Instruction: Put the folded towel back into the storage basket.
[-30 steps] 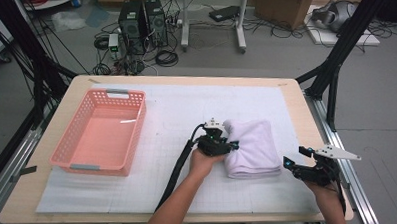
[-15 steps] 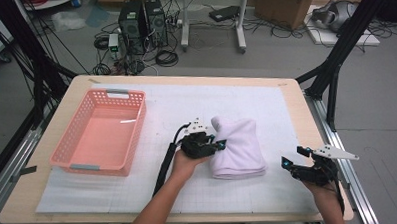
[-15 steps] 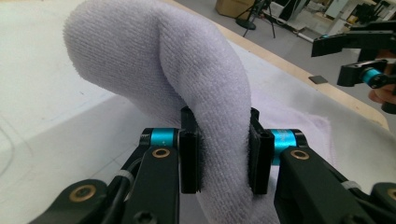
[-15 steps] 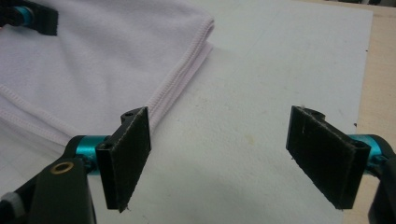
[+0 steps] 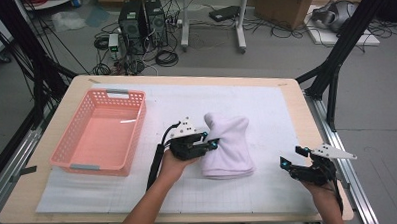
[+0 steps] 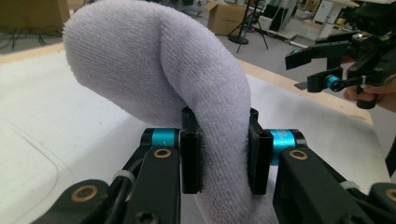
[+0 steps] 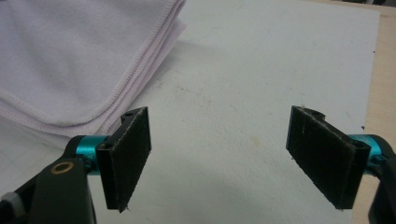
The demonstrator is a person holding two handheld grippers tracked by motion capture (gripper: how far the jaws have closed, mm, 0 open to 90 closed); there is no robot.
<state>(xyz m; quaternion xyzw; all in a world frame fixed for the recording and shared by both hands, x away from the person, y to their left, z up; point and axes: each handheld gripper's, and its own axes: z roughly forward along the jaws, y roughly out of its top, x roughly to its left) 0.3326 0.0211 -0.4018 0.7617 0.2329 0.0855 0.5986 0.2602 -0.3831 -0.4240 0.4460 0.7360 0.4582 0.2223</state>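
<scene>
A: Where is the folded towel (image 5: pixel 227 146) right now?

B: The pale lilac towel lies a little right of the middle of the table (image 5: pixel 286 96), on a white gridded mat (image 5: pixel 266 114) that covers most of the top. Its far end is lifted and bulges upward, while its near end rests flat in neat layers.

A: What is the left tool (image 5: pixel 207 143) doing?

B: It is clamped on the towel. In the left gripper view (image 6: pixel 219 158), both black pads press into a thick fold of terry cloth, which rises between them and curls over to the left. From above, the tool sits at the towel's left edge, held by a hand that reaches in from the bottom.

A: And the right tool (image 5: pixel 293 157)?

B: It rests near the table's right front corner, apart from the towel. In the right gripper view (image 7: pixel 229 158), its pads stand wide apart with only bare mat between them. The towel's stitched, stacked corner (image 7: pixel 70 60) lies ahead and to the left, not touching the tool.

A: Anything else on the table?

B: A pink plastic basket (image 5: pixel 136 119) with a lattice wall sits on the left side, well apart from the towel.
</scene>
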